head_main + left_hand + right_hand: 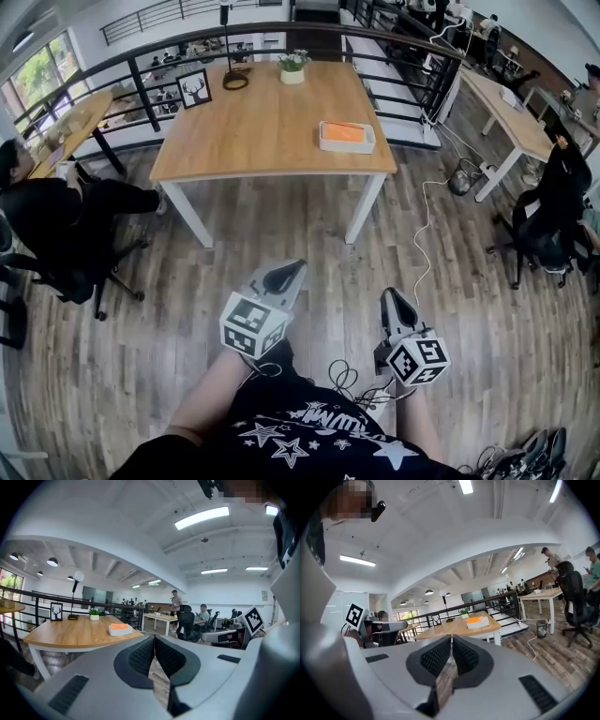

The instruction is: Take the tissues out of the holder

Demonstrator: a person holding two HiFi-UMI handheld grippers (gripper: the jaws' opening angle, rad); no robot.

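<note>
Wooden planks of the floor (309,234) fill the middle of my head view, and both tools sit low over them near the bottom of the frame. My left gripper (293,269) is at lower centre-left and my right gripper (387,296) at lower centre-right, both pointing up the frame toward the table (253,141).

In the left gripper view the ribbed black pads (140,656) are pressed together at their tips with nothing caught between them. The right gripper view shows the same: its pads (437,657) are clenched on each other and empty.

The white tissue holder (349,147) lies on the table's right half, near the front edge, in the upper middle of the head view, well apart from both tools. The orange tissues (342,131) sit inside it. Above the closed jaws, the holder shows left of centre in the left gripper view (120,630) and right of centre in the right gripper view (478,623).

At the table's far edge stand a potted plant (292,66), a framed deer picture (195,89) and a lamp (231,52). A seated person (56,220) is at the left edge.
</note>
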